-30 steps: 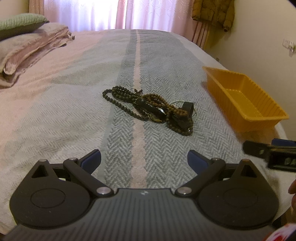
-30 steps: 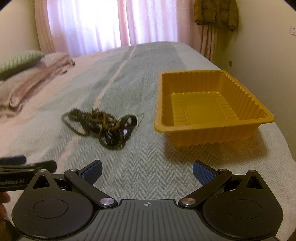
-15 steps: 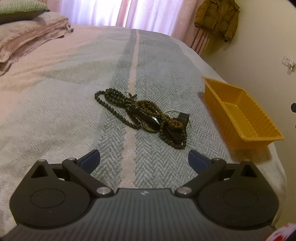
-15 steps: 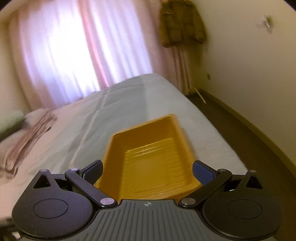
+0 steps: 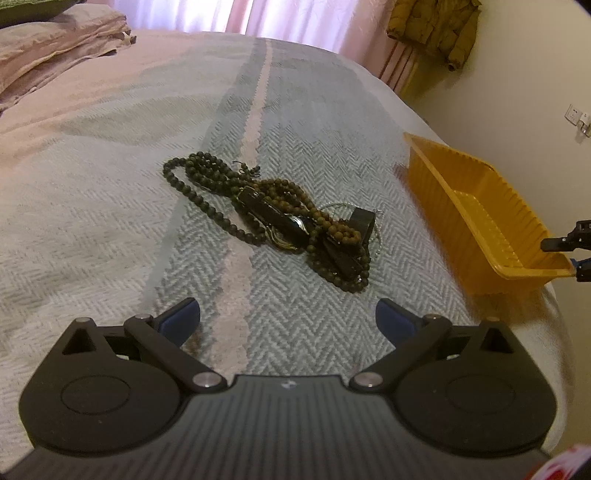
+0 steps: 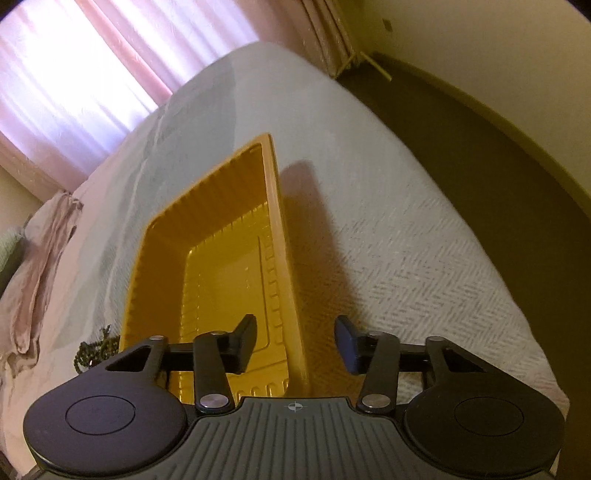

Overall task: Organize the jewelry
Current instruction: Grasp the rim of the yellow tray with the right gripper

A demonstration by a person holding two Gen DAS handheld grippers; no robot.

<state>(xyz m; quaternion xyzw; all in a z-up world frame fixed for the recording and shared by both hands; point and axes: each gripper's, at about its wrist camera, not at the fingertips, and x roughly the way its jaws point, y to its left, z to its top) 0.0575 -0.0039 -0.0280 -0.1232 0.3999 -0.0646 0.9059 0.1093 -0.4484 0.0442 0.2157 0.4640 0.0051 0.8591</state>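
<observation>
A tangle of dark and brown bead strings with a black watch, the jewelry pile (image 5: 280, 221), lies on the grey herringbone bedspread. My left gripper (image 5: 288, 317) hovers just short of it, open and empty. To the right stands an empty orange plastic tray (image 5: 480, 206). My right gripper (image 6: 297, 343) sits at the tray's near end, jaws closing with the tray's right wall (image 6: 275, 206) between them; the pads stand apart from the wall. Its fingers (image 5: 554, 243) show at the tray's corner in the left wrist view. A bit of the beads (image 6: 92, 350) peeks out left of the tray.
Folded pink blankets (image 5: 55, 48) lie at the head of the bed. A mustard jacket (image 5: 436, 26) hangs by the curtains. The bed's edge drops to dark floor (image 6: 480, 129) right of the tray.
My right gripper swung right from facing the bead pile to the tray's right wall, rolled, and its jaws narrowed. My left gripper edged closer to the pile.
</observation>
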